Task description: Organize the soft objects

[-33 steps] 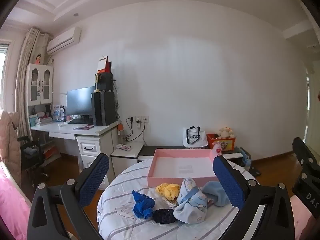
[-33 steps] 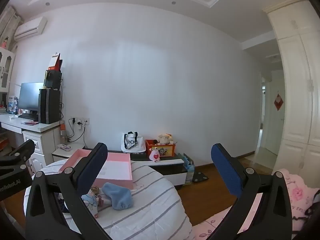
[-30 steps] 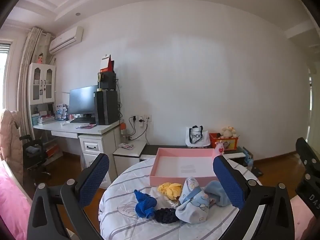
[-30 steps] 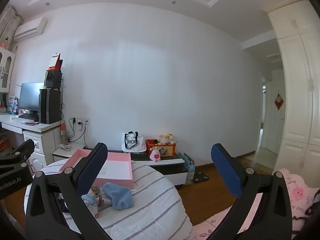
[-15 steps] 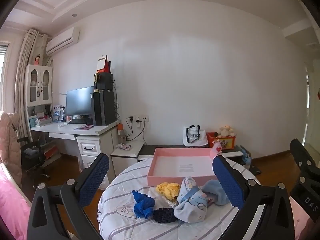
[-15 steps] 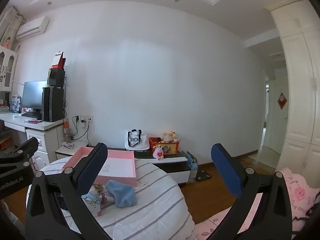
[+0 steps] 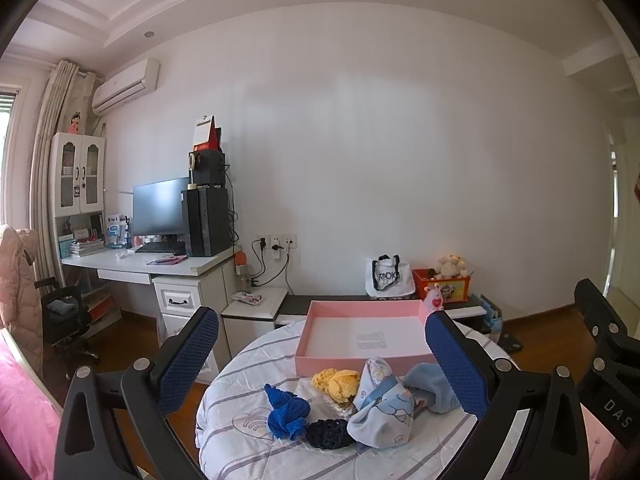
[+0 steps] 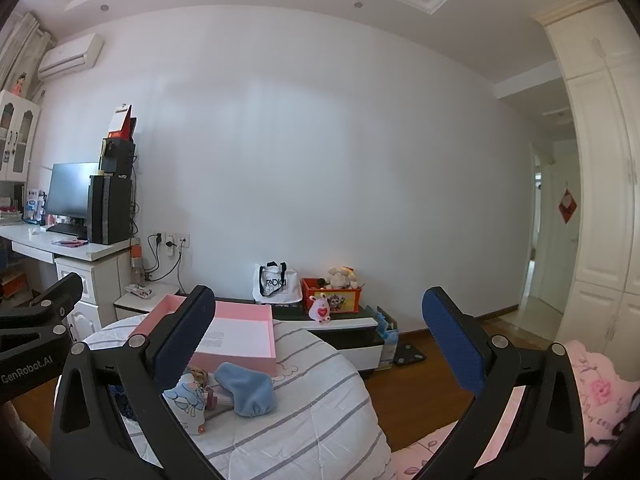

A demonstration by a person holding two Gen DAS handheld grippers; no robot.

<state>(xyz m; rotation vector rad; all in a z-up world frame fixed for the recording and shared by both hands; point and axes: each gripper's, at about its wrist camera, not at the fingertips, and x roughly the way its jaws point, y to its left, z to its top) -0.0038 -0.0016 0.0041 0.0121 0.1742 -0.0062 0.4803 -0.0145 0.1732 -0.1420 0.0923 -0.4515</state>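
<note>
Soft items lie in a heap on a round table with a striped white cover: a royal-blue cloth, a dark navy knit piece, a yellow knit piece, a pale printed baby item and a light-blue sock. Behind them sits an open pink box, with nothing inside. My left gripper is open, held above and short of the heap. My right gripper is open too, off to the table's right side. Neither holds anything.
A white desk with a monitor and computer tower stands at the left. A low dark cabinet with a tote bag and a toy bin runs along the back wall. Pink bedding lies at the right, a chair at the left.
Both views wobble slightly; the grippers stay open and hover in about the same place. Nothing on the table has moved.
</note>
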